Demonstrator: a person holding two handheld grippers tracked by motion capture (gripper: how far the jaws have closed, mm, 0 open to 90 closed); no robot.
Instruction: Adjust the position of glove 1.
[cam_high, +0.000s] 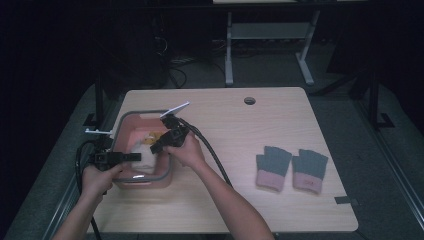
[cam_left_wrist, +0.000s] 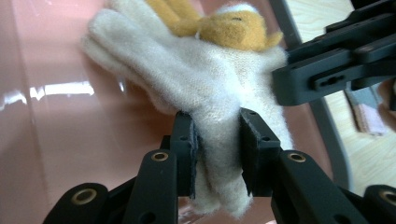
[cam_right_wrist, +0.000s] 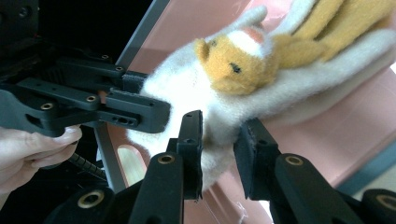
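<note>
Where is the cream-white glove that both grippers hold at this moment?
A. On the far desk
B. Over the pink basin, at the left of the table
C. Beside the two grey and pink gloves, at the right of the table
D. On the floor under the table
B: the cream-white glove is pinched between the left gripper fingers, with the pink basin wall behind it.

No readable text, labels, brands or nos. anywhere. Right-hand glove of the grey-and-pink pair (cam_high: 309, 171) on the table (cam_high: 260, 125) has a small mark on its pink cuff, too small/blurred to read. Nothing legible on the white glove (cam_left_wrist: 205, 93) or the pink basin (cam_left_wrist: 60, 121).
</note>
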